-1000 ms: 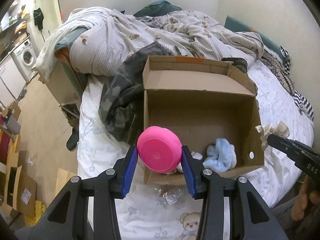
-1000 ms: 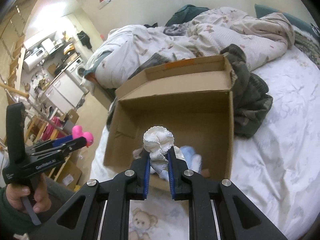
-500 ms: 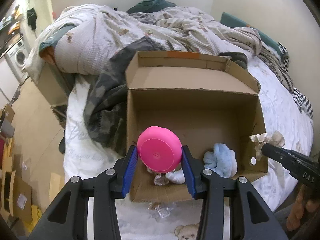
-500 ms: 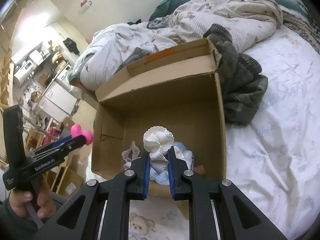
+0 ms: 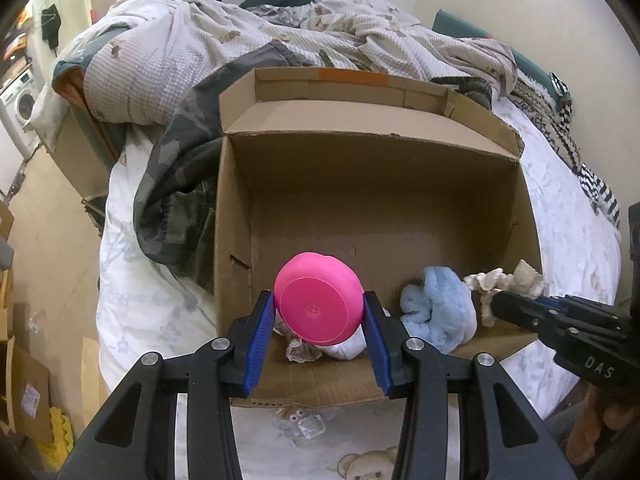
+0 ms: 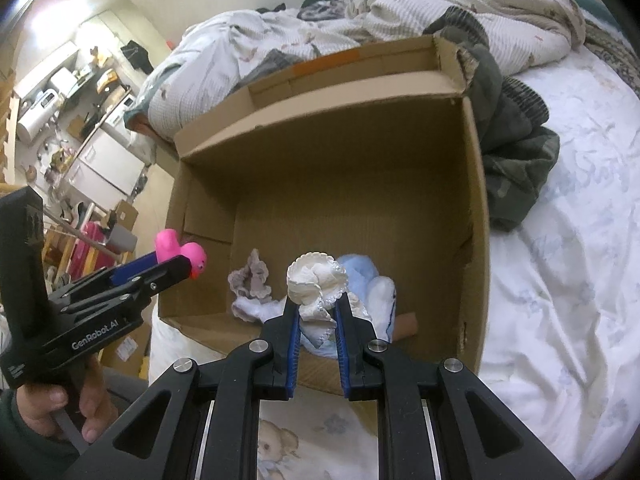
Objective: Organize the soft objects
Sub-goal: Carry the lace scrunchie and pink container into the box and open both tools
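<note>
An open cardboard box point(image 5: 360, 184) stands on the bed. My left gripper point(image 5: 319, 312) is shut on a pink rubber duck point(image 5: 319, 304), held over the box's near left corner; the duck also shows in the right wrist view point(image 6: 182, 254). My right gripper point(image 6: 317, 306) is shut on a cream frilly sock point(image 6: 316, 280), held over the box's near edge; the sock also shows in the left wrist view point(image 5: 504, 284). Inside the box lie a light blue fluffy item point(image 5: 440, 308), a white sock point(image 6: 256, 308) and a grey frilly sock point(image 6: 252, 278).
A rumpled quilt point(image 5: 200, 48) and a dark camouflage garment point(image 5: 176, 184) lie behind and beside the box. A white bear-print sheet point(image 6: 560, 280) covers the bed. A small clear plastic piece point(image 5: 304, 426) lies in front of the box. Floor and appliances are at far left point(image 6: 80, 140).
Both grippers have moved forward and closer to the box, so that the duck and the cream sock now hang over its near part. Both holds are unchanged.
</note>
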A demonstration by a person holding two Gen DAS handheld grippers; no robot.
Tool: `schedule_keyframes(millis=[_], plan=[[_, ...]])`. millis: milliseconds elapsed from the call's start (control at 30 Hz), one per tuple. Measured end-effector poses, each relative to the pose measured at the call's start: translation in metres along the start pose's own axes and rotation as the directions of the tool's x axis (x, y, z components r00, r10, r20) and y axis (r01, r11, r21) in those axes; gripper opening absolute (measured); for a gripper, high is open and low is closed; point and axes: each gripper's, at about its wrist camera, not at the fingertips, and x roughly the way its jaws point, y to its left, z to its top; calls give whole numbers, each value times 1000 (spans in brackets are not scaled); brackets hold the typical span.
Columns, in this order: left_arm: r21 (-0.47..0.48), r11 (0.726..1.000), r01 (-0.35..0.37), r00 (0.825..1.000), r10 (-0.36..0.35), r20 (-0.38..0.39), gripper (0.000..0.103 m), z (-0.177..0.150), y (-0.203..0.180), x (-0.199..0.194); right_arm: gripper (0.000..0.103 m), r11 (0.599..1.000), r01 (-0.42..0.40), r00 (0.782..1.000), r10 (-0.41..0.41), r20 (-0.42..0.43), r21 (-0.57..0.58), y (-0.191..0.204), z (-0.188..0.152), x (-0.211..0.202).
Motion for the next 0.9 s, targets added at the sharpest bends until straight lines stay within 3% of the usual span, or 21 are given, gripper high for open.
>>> schedule_keyframes(millis=[133,333,900], plan=[[5,1000,11,1000,-11,-10,40,-1,-4,2,18,1000,22,1000,-22,-11,-13,3,3,7],[5,1000,-10,1000,10,-25,40,-3,-3,8,18,986,165,986,-165,-10,-8,-7,1,9],[-23,999,-28,999,27,-29,40,-4,4,11,18,983,180,983,-179,-35,35,-17,0,10]])
